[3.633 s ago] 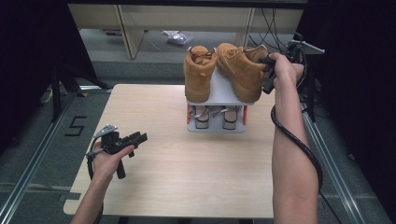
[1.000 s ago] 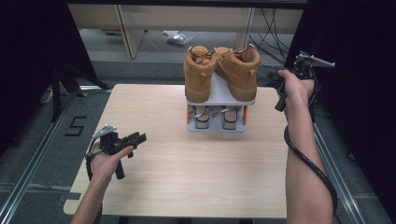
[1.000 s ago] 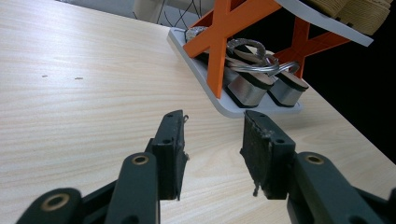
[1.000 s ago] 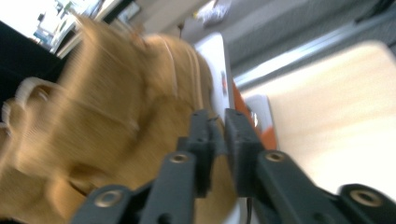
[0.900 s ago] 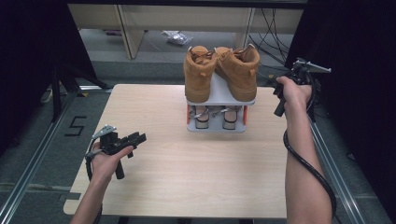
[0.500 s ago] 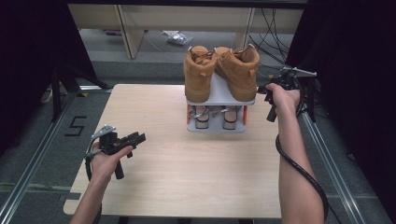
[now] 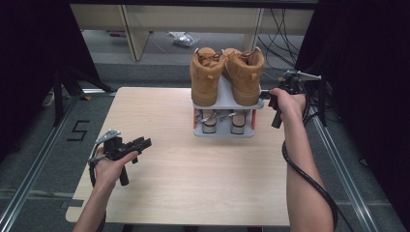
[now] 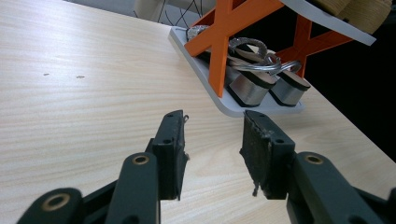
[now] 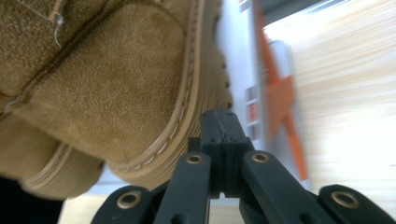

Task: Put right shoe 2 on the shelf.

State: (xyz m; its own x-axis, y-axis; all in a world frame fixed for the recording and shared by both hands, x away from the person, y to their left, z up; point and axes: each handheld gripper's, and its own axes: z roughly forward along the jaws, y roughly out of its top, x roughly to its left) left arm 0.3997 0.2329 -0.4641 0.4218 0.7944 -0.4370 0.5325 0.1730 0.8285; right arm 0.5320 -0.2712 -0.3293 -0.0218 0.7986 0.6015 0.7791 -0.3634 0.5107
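Lowered since the earlier frame, the right gripper [image 7: 269, 94], jaws pressed together on nothing, sits at the sole of the right-hand of two tan boots [image 7: 245, 76] atop the two-tier rack [image 7: 223, 100] at 12 o'clock. Left gripper [image 7: 140, 143], gaping and empty, hovers at 8 o'clock; two sandals [image 8: 259, 83] below.

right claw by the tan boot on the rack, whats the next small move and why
Probably nudge the right boot inward with the shut right claw. The claw's tips sit beside the boot's sole edge on the rack's top shelf, and nothing is gripped. The left claw rests open, away from the rack.
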